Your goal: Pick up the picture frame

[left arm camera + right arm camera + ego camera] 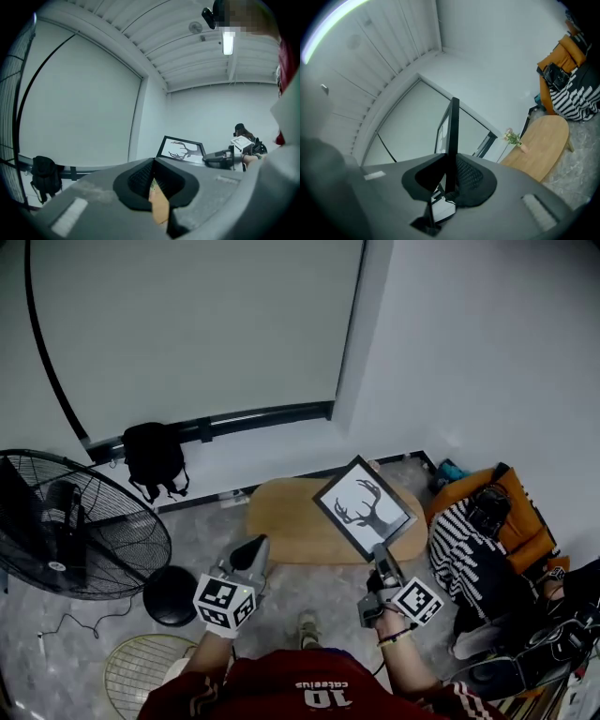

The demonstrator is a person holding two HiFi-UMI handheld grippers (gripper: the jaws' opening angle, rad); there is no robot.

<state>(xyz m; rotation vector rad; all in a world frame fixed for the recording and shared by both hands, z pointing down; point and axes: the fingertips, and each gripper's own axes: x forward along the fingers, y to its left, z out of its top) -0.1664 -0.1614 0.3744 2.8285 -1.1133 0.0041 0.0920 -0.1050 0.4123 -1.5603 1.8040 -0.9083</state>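
R gripper (451,165) grips picture frame (454,124) edge — L gripper (153,165) closed.

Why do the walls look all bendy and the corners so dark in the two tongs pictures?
Left gripper view: the wide lens curves the ceiling lines, blacks out the corners, and the ceiling lamp glares white. Right gripper view: same round bending, a bright streak top left, the picture frame edge-on. Head view: walls nearly straight, floor dim.
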